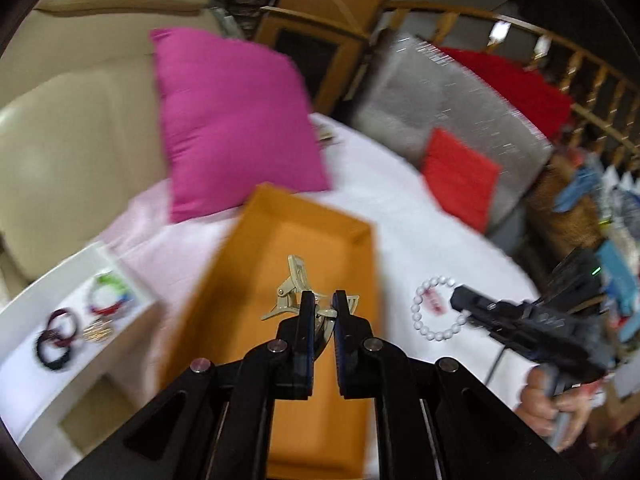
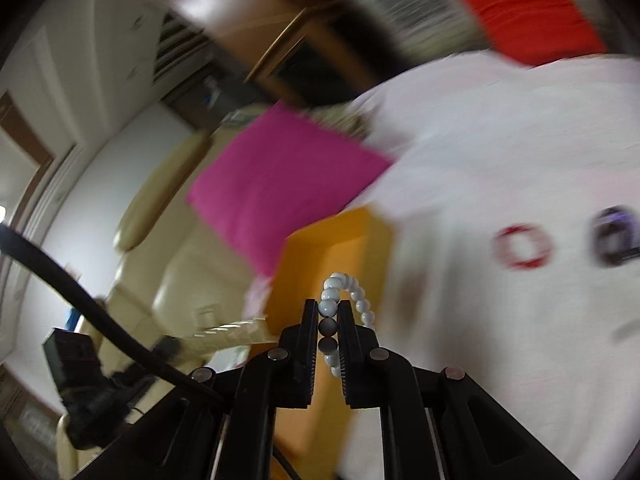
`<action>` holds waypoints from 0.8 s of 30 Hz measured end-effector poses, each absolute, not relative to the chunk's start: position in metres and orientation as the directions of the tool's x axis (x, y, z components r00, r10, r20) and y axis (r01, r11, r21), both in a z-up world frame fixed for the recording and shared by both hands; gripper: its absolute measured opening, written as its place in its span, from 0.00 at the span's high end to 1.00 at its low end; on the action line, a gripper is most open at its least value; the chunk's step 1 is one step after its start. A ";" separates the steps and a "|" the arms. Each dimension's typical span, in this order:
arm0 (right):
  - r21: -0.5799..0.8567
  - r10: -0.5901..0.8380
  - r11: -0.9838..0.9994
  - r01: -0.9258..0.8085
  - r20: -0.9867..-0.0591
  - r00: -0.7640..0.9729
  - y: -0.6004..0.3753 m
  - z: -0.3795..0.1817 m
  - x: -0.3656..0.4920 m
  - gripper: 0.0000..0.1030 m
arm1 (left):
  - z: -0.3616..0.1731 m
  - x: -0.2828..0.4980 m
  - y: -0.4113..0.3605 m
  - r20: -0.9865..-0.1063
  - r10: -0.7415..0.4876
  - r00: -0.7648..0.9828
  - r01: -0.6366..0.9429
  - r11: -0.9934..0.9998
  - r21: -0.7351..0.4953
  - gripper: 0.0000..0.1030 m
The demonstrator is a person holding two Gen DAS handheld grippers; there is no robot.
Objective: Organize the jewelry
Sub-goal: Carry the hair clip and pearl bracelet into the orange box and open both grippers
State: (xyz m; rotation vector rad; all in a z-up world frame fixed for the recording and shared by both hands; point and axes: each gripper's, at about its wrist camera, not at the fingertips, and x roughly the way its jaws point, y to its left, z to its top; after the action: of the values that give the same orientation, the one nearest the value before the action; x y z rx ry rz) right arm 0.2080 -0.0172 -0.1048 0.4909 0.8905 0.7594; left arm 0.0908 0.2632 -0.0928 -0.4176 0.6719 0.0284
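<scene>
Claws carry two pieces at once: from the left wrist, we see our left claw (image 1: 323, 308) pinching a beige hair clip (image 1: 298, 300) above the orange tray (image 1: 280, 220), likely its destination, while bangles (image 1: 60, 332) already sit in a white box (image 1: 120, 264). From the right wrist, our right claw (image 2: 327, 320) is clamped on a white bead bracelet (image 2: 348, 292), held clear of the white-covered bench (image 2: 500, 160), where a red ring-shaped piece (image 2: 522, 246) waits.

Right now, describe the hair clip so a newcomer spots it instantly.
Find the white-covered bed and the orange tray lying on it. Over that tray, the left tool is shut on the beige hair clip. It is hinged plastic, unlike the white bead bracelet in the right tool.
</scene>
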 end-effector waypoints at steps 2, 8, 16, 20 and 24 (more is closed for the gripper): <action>0.676 0.782 0.623 -0.394 -0.522 0.342 0.014 -0.113 0.201 0.89 | -0.107 0.089 0.270 -0.635 -0.091 0.767 -0.186 0.916 -0.355 0.92; 0.644 0.754 0.646 -0.410 -0.621 0.212 0.073 -0.153 0.188 0.89 | -0.141 0.092 0.281 -0.707 -0.015 0.707 -0.249 0.930 -0.269 0.92; 0.578 0.680 0.704 -0.413 -0.717 0.155 0.086 -0.177 0.190 0.79 | -0.145 0.090 0.283 -0.742 0.055 0.668 -0.293 0.936 -0.194 0.89; 0.584 0.710 0.690 -0.429 -0.663 0.239 0.060 -0.151 0.190 0.78 | -0.125 0.090 0.270 -0.716 0.072 0.695 -0.272 0.947 -0.169 0.77; 0.585 0.700 0.713 -0.386 -0.627 0.342 -0.004 -0.132 0.194 0.78 | -0.101 0.098 0.239 -0.668 0.058 0.742 -0.207 0.967 -0.146 0.65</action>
State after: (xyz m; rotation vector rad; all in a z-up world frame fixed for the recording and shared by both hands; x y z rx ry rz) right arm 0.1942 -0.0036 -0.1321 0.3633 0.9925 0.7258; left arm 0.0980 0.2387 -0.1008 -0.2166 0.7216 0.1465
